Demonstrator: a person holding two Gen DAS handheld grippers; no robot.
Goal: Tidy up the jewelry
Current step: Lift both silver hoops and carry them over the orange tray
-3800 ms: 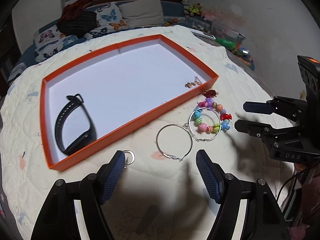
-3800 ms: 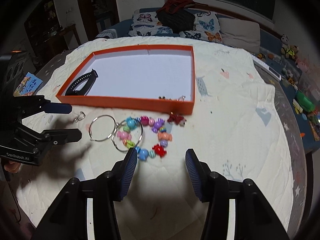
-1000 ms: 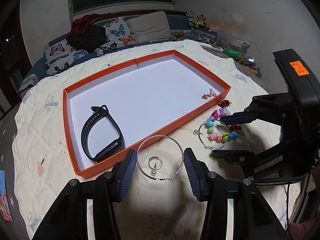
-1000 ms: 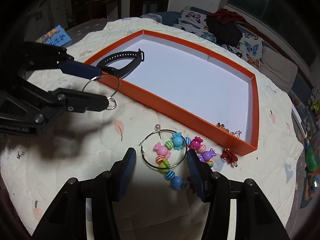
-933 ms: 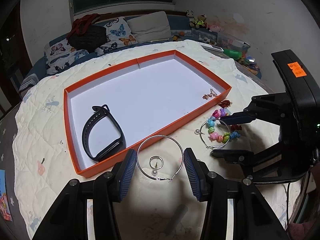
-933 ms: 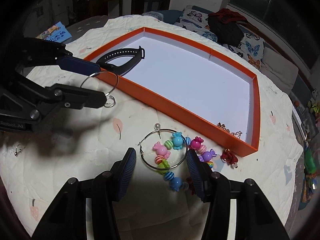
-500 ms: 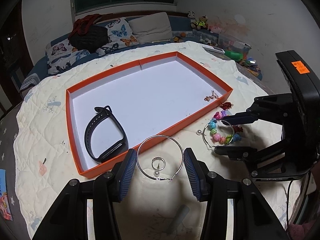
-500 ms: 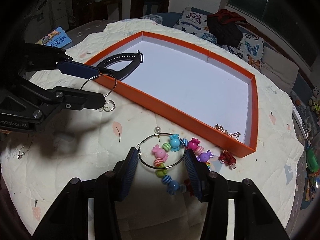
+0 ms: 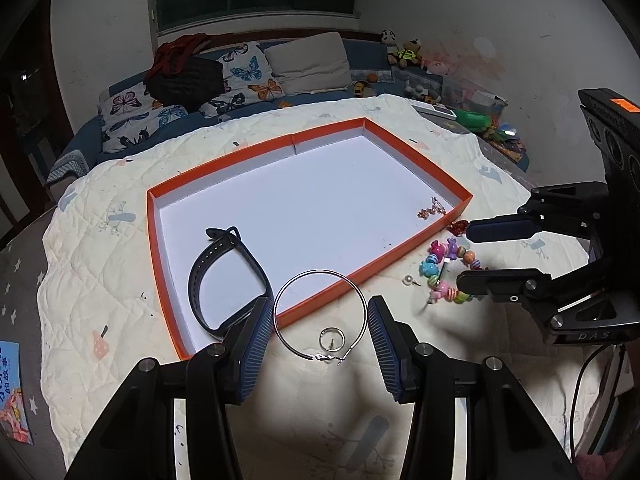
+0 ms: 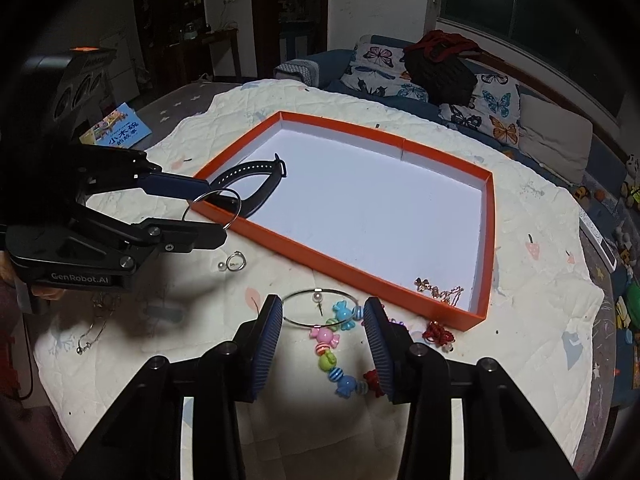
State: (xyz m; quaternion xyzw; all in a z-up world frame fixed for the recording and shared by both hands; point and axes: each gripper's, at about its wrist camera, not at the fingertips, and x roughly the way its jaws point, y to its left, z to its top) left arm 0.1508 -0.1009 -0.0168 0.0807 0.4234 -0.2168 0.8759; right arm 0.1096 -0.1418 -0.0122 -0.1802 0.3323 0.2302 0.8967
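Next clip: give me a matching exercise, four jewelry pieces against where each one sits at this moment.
Things:
1. black watch band
2. rose-gold chain
3. large silver hoop
4. candy-bead bracelet

Places:
A. on the quilt, between the right claw's fingers
B. inside the orange tray, near its left end
C. held up between the left claw's fingers
D. in a corner of the tray, at its right end

Pairs: 1-B, 2-D, 3-C, 4-A
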